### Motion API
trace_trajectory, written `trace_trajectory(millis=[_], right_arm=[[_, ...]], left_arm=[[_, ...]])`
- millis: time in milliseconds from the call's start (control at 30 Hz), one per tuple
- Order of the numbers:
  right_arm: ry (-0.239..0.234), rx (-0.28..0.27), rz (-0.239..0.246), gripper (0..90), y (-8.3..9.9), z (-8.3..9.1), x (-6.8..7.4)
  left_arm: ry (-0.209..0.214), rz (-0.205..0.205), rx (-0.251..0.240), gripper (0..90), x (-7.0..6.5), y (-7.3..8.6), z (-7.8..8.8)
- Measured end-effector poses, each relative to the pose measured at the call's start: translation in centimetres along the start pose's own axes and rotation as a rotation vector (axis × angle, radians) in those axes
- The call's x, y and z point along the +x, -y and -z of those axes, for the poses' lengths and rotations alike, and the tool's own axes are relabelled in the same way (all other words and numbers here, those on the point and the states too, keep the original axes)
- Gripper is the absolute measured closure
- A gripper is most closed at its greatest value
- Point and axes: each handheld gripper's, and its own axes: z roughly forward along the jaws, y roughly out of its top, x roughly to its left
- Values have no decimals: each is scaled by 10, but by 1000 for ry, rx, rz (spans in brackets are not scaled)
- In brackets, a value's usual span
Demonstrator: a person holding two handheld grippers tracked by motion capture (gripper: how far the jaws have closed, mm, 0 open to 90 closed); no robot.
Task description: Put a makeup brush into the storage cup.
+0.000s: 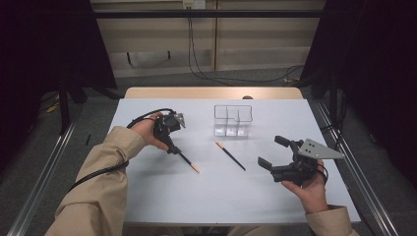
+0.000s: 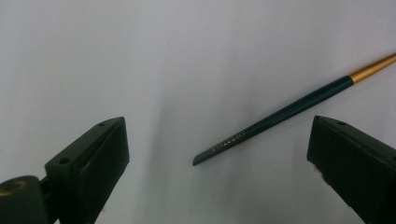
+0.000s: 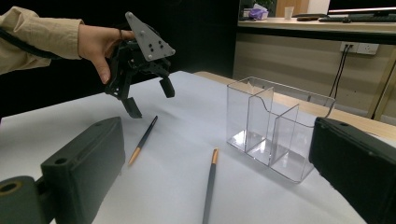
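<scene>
Two dark sticks with gold ends lie on the white table (image 1: 162, 191). My left gripper (image 1: 172, 145) points down over the dark end of the left stick (image 1: 189, 162). In the left gripper view that stick (image 2: 280, 112) lies between the open jaws of the left gripper (image 2: 219, 163), untouched. The right stick (image 1: 230, 156) lies mid-table, in front of a clear divided holder (image 1: 233, 120). My right gripper (image 1: 272, 151) is held open above the table's right side, with nothing in it. Its view (image 3: 217, 130) shows both sticks (image 3: 144, 139) (image 3: 210, 182), the holder (image 3: 271, 130) and the left gripper (image 3: 150, 99).
A cable (image 1: 98, 172) trails from the left gripper along the sleeve. A wooden strip (image 1: 211, 92) borders the table's far edge. Metal rails (image 1: 354, 162) run along both sides of the table, with dark curtains beyond.
</scene>
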Motion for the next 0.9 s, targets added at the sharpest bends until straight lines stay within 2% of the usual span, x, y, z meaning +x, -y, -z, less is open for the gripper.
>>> trace_trajectory(millis=[100,200,300,400,467,500,533,633,700,800,900], right_arm=[[1,0,0,32,0,0,0],[1,1,-3,32,0,1,-1],[0,0,-2,32,0,1,0],[1,1,-2,32,0,1,0],[4,2,-2,32,0,1,0],[3,3,-2,32,1,1,-1],[3,4,-3,32,1,1,0],[3,6,-3,32,1,1,-1],[3,5,-1,32,1,1,-1],[1,3,-3,32,1,1,-1],[2,5,-3,33,1,1,-1]], left_arm=[[6,-36,29,86,-1,-1,0],[10,-37,27,112,-3,0,-1],[17,-66,28,175,-3,0,-2],[29,-99,52,256,-3,1,-3],[46,-95,34,297,-5,2,-5],[41,-120,44,317,-5,1,-4],[43,-120,41,335,-6,1,-5],[56,-137,48,373,-6,1,-6],[40,-155,61,399,-6,0,-6],[57,-156,60,424,-7,1,-9],[49,-178,91,441,-6,1,-8]])
